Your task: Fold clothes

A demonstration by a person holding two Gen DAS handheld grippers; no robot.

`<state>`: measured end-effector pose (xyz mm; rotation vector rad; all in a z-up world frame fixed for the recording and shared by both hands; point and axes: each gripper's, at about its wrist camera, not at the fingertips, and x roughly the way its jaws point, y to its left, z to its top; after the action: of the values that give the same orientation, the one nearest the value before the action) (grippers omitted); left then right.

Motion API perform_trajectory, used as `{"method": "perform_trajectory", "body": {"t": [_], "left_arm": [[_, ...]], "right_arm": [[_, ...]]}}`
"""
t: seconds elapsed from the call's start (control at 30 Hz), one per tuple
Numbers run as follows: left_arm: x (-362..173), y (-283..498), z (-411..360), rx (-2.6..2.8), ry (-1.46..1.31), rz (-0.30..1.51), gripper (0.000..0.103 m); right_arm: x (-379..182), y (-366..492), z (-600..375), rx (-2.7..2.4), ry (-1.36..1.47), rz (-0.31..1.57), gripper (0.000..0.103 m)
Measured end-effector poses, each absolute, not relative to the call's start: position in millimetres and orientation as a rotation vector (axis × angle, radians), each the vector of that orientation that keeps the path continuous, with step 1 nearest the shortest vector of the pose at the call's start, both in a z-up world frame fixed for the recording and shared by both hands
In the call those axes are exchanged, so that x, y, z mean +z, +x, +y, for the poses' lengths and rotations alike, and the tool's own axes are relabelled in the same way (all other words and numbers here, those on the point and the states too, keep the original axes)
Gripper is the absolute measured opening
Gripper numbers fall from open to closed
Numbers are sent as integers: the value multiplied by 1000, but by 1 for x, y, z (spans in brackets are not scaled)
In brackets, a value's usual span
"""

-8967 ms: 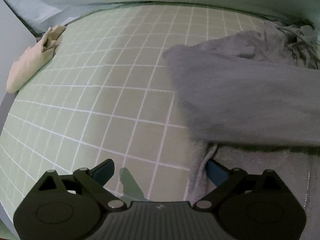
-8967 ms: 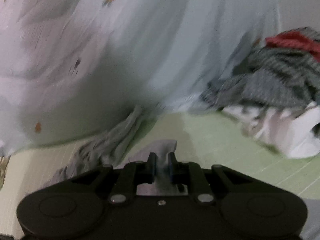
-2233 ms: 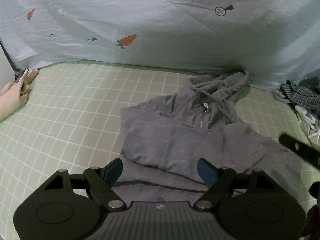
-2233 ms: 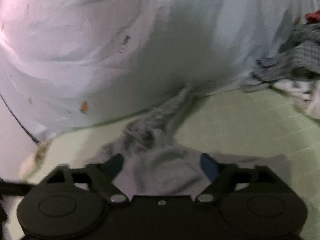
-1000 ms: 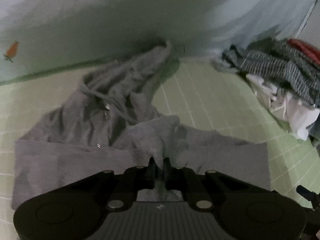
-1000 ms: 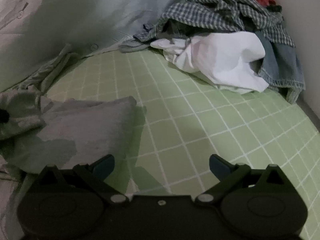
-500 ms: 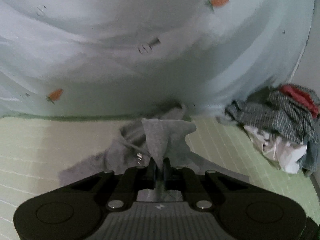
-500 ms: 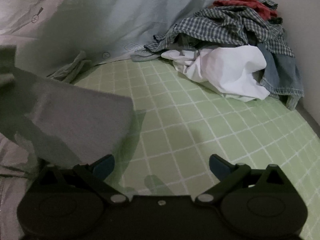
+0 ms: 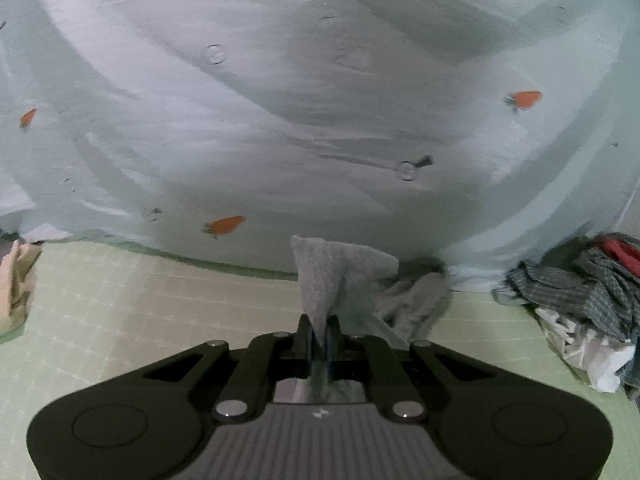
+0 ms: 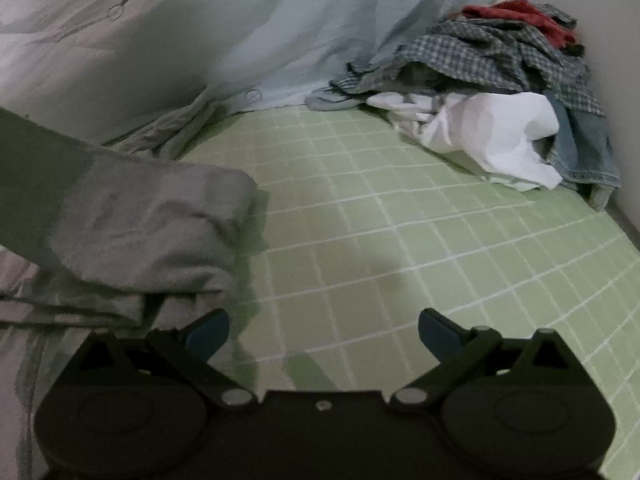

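One grey hoodie (image 10: 152,232), bunched at 9 o'clock on the green checked sheet (image 10: 400,240). Left gripper (image 9: 319,340) clamped tight on a pinch of it, lifted. Right gripper (image 10: 324,330) wide open, empty. One laundry pile (image 10: 500,92) at 1 o'clock.

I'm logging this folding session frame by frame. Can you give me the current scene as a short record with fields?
surface: green checked mat
garment in work: grey hoodie, partly folded, one part lifted
left gripper: shut on a pinch of the grey hoodie, fabric standing up between the fingers
right gripper: open, holding nothing, low over the mat beside the hoodie
backdrop: pale blue carrot-print sheet
waiting pile: unfolded clothes at the far right, checked, white, denim and red pieces
far left: beige cloth
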<state>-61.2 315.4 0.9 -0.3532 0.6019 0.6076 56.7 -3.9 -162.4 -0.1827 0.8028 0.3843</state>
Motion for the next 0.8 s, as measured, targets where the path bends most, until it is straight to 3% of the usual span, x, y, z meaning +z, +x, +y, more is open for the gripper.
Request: {"method": "perform_trajectory", "body": {"t": [0.37, 0.63, 0.8], "left_arm": [[-56, -118, 388, 723, -528, 691, 7], [-114, -149, 416, 875, -653, 802, 20], [-131, -156, 421, 842, -686, 810, 23]], "right_arm": [[-168, 49, 47, 386, -242, 789, 102], [-163, 60, 74, 395, -288, 782, 102], [-166, 62, 82, 390, -350, 795, 102]]}}
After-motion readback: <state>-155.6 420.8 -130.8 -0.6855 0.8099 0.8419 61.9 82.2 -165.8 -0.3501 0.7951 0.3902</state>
